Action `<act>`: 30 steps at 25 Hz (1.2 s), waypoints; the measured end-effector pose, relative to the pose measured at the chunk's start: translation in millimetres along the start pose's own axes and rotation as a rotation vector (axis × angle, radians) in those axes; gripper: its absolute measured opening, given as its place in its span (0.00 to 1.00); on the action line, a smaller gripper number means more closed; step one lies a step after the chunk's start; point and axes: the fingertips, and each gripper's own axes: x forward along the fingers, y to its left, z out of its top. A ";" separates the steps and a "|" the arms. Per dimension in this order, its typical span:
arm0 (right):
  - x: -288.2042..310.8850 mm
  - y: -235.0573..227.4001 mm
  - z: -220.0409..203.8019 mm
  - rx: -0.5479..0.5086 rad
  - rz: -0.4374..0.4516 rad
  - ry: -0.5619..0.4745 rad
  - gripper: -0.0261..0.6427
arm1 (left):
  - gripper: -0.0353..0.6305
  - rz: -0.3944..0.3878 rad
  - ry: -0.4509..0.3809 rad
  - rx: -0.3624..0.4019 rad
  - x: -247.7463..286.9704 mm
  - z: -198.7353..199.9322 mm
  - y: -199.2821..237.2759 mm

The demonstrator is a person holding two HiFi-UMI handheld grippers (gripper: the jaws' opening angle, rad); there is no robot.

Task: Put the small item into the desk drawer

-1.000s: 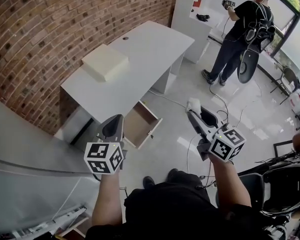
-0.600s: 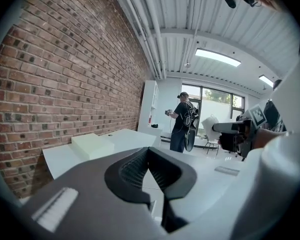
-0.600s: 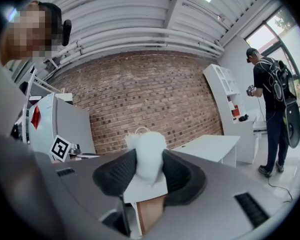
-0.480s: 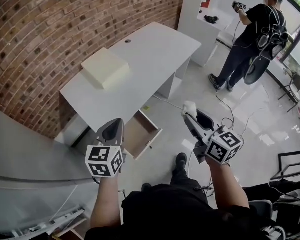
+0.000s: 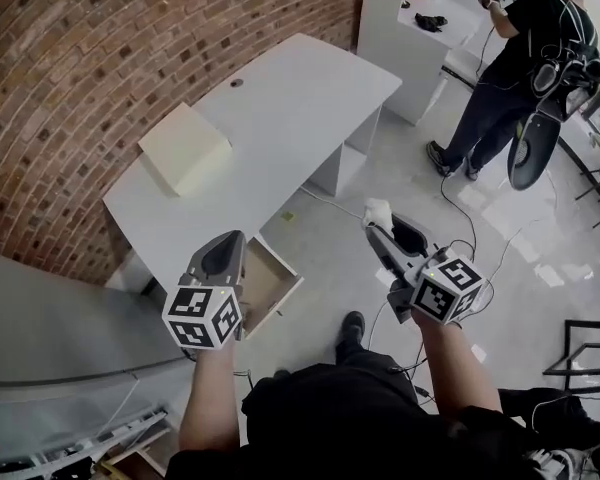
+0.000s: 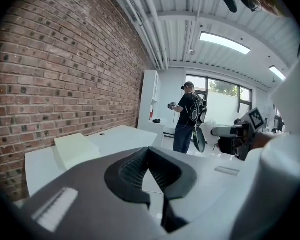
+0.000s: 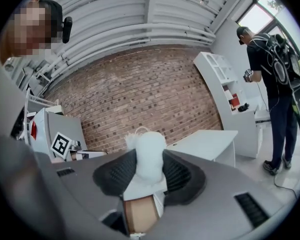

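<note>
The right gripper (image 5: 379, 224) is clamping its jaws on the small white fluffy item (image 5: 378, 211). It is holding the item up in the air over the pale floor (image 5: 330, 238), to the right of the bench (image 5: 280, 108) as the head view shows it. In the right gripper view, the item (image 7: 149, 154) is sitting squeezed between the two dark ribbed pads and is bulging above them. The left gripper (image 5: 226, 240) is carrying nothing. Its jaws are meeting at the tips, and the left gripper view is showing only the room beyond them. The desk drawer (image 5: 272, 280) is standing pulled out under the near end of the white bench, with its wooden inside showing. The left gripper is hanging just in front of the drawer, and the item is well apart from it. A cream box (image 5: 185, 148) is lying on the bench top near the brick wall (image 5: 80, 58). A second person (image 5: 525, 58) in dark clothes is standing at the far side of the room, facing a white shelf unit (image 5: 395, 8).
</note>
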 end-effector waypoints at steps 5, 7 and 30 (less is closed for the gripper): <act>12.7 -44.9 2.3 0.029 0.061 0.035 0.27 | 0.07 0.061 0.020 -0.017 34.3 7.5 -12.8; 19.9 -55.8 2.9 0.028 0.092 0.051 0.27 | 0.07 0.087 0.025 -0.029 44.2 7.1 -14.8; 115.6 34.6 -46.3 -0.044 0.340 0.285 0.27 | 0.07 0.336 0.002 -0.169 -36.9 -51.5 58.9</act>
